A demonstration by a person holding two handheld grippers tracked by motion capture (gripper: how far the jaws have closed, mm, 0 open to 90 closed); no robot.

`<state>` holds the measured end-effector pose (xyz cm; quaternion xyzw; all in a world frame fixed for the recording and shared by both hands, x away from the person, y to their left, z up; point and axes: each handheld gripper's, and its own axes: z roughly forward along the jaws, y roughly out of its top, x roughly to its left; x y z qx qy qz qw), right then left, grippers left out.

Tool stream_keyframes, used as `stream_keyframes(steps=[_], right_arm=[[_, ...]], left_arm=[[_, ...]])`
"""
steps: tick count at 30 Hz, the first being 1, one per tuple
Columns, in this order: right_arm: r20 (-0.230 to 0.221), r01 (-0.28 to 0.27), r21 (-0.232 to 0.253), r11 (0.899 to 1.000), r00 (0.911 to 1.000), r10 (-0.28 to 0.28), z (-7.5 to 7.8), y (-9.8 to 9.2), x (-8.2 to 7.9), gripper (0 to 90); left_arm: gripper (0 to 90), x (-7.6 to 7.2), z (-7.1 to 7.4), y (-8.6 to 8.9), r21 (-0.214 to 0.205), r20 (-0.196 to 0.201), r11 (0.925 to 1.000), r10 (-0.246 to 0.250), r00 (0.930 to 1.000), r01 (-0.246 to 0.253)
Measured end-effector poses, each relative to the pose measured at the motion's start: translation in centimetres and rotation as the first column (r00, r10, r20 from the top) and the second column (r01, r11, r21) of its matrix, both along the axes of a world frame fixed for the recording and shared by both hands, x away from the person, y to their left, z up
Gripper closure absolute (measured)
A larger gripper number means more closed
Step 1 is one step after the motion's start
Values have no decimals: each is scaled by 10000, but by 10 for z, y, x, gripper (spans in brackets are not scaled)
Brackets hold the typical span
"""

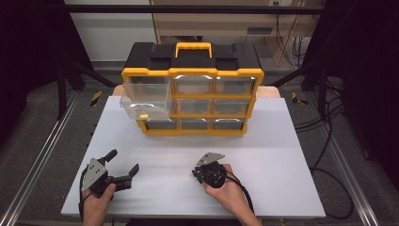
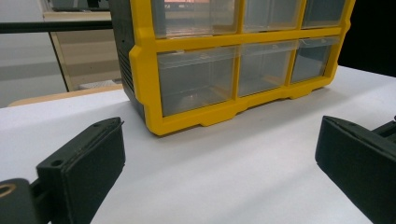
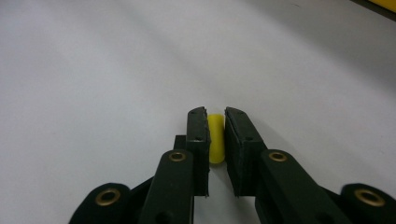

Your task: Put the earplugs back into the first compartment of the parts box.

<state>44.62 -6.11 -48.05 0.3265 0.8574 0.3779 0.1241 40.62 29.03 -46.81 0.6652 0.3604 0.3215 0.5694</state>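
Observation:
A yellow and black drawer organizer point(image 1: 193, 89) stands at the back of the white table point(image 1: 282, 155). Its top left clear drawer point(image 1: 143, 101) is pulled out, and a small yellow piece point(image 1: 144, 116) lies inside. My left gripper point(image 1: 124, 161) rests near the front left with its jaws wide open and nothing between them. In the left gripper view, that gripper point(image 2: 219, 140) faces the organizer's point(image 2: 233, 60) lower drawers. My right gripper point(image 1: 195, 172) is low over the table at front centre. Its jaws point(image 3: 215, 112) are shut on a small yellow cylinder point(image 3: 215, 137).
A yellow carry handle point(image 1: 193, 47) tops the organizer. Metal frame rails point(image 1: 37, 160) run along both sides of the table. Cables point(image 1: 329, 141) lie on the floor at the right. Bare white surface stretches between the grippers and the organizer.

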Motion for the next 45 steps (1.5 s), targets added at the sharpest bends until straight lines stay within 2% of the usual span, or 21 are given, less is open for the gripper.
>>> stream_keyframes(steps=[5,10,12,13,15,17,18,19,20,28,29,30,31,35,37,38,43,44,45], right_arm=[[77,-58,179,9998,10000,56,3,-1,-1,821],[396,82,513,9986,9992,-102,15,-3,0,824],[733,138,770,9969,9971,-194,30,-5,2,826],[733,138,770,9969,9971,-194,30,-5,2,826],[918,149,918,9957,9955,-233,42,-6,3,826],[1210,181,1081,9940,9922,-312,56,-8,4,826],[1515,153,1317,9912,9878,-354,73,-10,6,826],[1515,153,1317,9912,9878,-354,73,-10,6,826],[1639,160,1440,9895,9857,-398,81,-10,6,826],[2814,5,2034,9791,9578,-590,145,-12,9,828],[3090,-51,2085,9780,9491,-610,159,-11,9,827],[3198,-69,2121,9772,9454,-628,165,-10,9,827],[3198,-69,2121,9772,9454,-628,165,-10,9,827],[3632,-221,2251,9741,9296,-629,188,-5,10,828],[3925,-366,2269,9732,9180,-570,204,1,11,828],[3925,-366,2269,9732,9180,-570,204,1,11,828],[4354,-548,2389,9695,8985,-565,230,12,15,828],[4503,-634,2488,9665,8910,-575,240,17,16,828],[4503,-634,2488,9665,8910,-575,240,17,16,828]], left_arm=[[12,0,0,0,-5,3,10000,18,10000,-18],[12,0,0,0,-17,-9,10000,4,10000,-4],[12,0,0,0,-6,-9,10000,-7,10000,7],[12,0,0,0,-11,-12,10000,-12,10000,12],[12,0,0,0,-7,-2,10000,-1,10000,1],[12,-1,0,0,-16,-9,10000,13,10000,-13],[12,-1,0,0,-20,-22,10000,21,10000,-21],[12,-1,0,0,-16,-27,10000,26,10000,-26],[12,-1,0,0,5,-19,10000,28,10000,-28],[12,-1,0,0,11,-28,10000,14,10000,-14],[12,-1,0,0,9,-22,10000,18,10000,-18],[12,-1,0,0,5,-19,10000,19,10000,-19],[12,-1,0,0,3,-24,10000,17,10000,-17],[12,-1,0,-1,34,-18,10000,-4,10000,4],[12,-1,0,-1,29,-3,10000,-2,10000,2],[12,-1,0,0,20,-12,10000,2,10000,-2],[12,-1,0,0,14,-15,10000,-13,10000,13],[12,-1,0,0,5,-15,10000,-8,10000,8],[12,-1,0,0,12,-15,10000,-8,10000,8]])
